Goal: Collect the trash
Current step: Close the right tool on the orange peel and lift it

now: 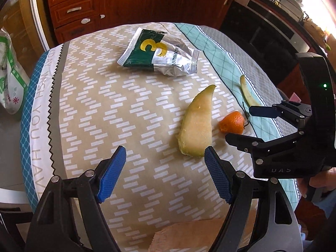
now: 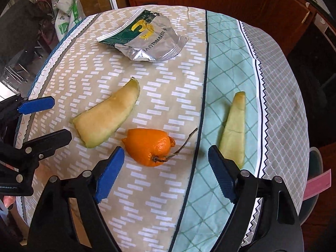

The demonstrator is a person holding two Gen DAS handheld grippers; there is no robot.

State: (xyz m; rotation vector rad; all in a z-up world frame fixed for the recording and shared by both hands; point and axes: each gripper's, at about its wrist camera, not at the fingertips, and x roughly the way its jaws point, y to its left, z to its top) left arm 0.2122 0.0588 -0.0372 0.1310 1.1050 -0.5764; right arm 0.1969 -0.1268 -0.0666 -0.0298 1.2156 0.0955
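Right wrist view: the right gripper (image 2: pixel 163 172), jaws apart and empty, hangs just short of the orange peel (image 2: pixel 150 147) on the desk (image 2: pixel 168 199); left gripper (image 2: pixel 45 119), open, stands farther left.

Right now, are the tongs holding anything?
Left tongs: open, holding nothing.
Right tongs: open, holding nothing, above the orange peel.

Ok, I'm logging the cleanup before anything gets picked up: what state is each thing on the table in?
Snack wrapper: torn open, crumpled, lying flat.
Large melon rind: lying flesh side up, untouched.
Small melon rind: lying on the teal stripe, untouched.
Orange peel: lying with its stem attached, untouched.
Left gripper: open, empty.
Right gripper: open, empty.
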